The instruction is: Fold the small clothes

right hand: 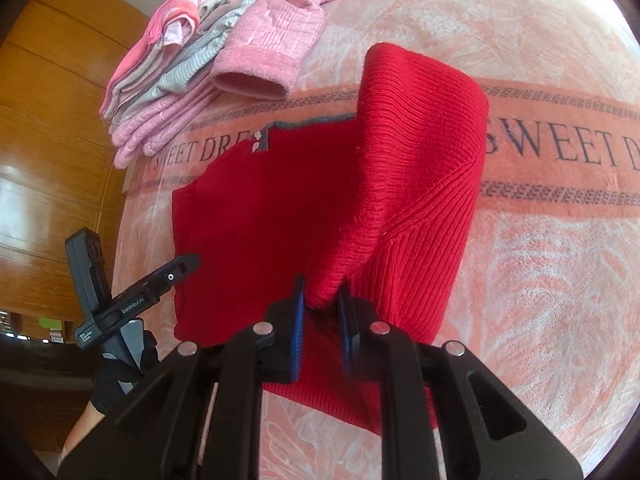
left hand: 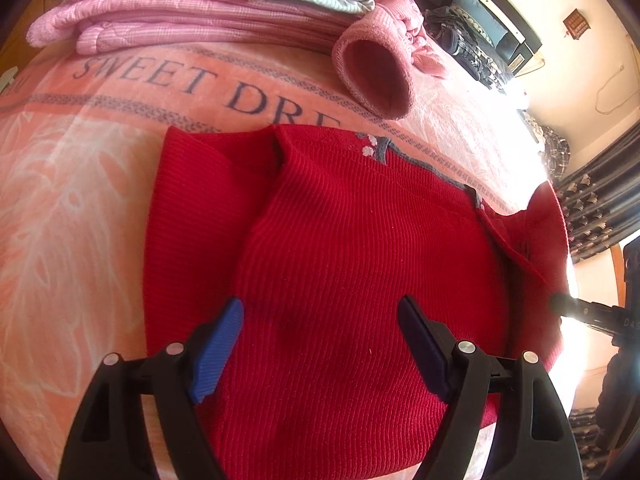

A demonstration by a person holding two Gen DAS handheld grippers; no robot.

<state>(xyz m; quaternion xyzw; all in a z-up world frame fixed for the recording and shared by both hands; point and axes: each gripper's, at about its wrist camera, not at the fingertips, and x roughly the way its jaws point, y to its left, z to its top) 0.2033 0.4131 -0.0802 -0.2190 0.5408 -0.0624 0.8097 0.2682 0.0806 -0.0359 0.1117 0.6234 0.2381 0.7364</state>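
A red ribbed knit sweater [left hand: 352, 248] lies on a pink blanket, grey trim at its far edge. My left gripper [left hand: 320, 320] hovers open just above the sweater's near part, blue pads wide apart, nothing between them. In the right wrist view the same red sweater [right hand: 280, 208] has one side lifted into a raised fold [right hand: 424, 152]. My right gripper [right hand: 323, 300] is shut on the lower edge of that lifted fold. The left gripper [right hand: 176, 272] shows at the sweater's left edge, held by a gloved hand [right hand: 116, 376].
A stack of folded pink and striped clothes [left hand: 200, 8] sits at the far side, with a pink sleeve cuff [left hand: 372, 76] pointing toward the sweater. The blanket [left hand: 80, 208] reads "SWEET DREAM". Wooden panelling [right hand: 52, 120] rises beyond the bed's edge; curtains [left hand: 592, 208] hang at right.
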